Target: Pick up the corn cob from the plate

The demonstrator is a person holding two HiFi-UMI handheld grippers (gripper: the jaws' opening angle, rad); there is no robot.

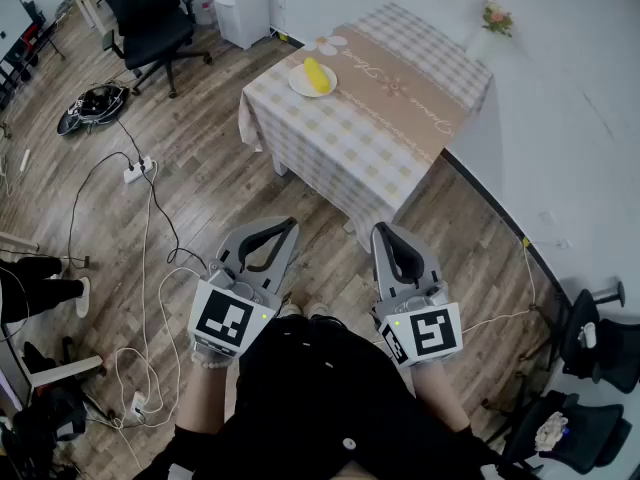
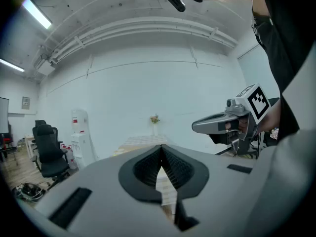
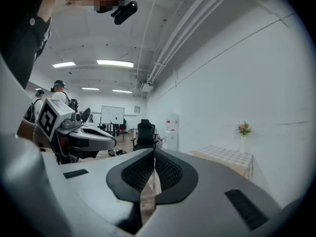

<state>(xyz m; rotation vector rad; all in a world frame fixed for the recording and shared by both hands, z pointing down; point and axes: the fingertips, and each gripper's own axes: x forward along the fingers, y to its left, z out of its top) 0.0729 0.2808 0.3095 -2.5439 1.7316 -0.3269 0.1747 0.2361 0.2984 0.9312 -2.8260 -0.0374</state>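
At the 12 o'clock side of the head view, a checked table (image 1: 370,128) is shown, with a plate (image 1: 297,84) near its 10 o'clock corner. The corn cob (image 1: 316,75) lies on the plate, untouched. Towards 6 o'clock, well apart from the table, the left gripper (image 1: 284,228) and the right gripper (image 1: 384,231) are held side by side above the floor (image 1: 220,168), both pointed towards 12 o'clock. The jaws of each are seen fully closed, pad against pad, with nothing gripped between them. Flowers (image 1: 495,16) are placed at the table's 1 o'clock corner, and a chair (image 1: 150,13) stands at 10 o'clock.
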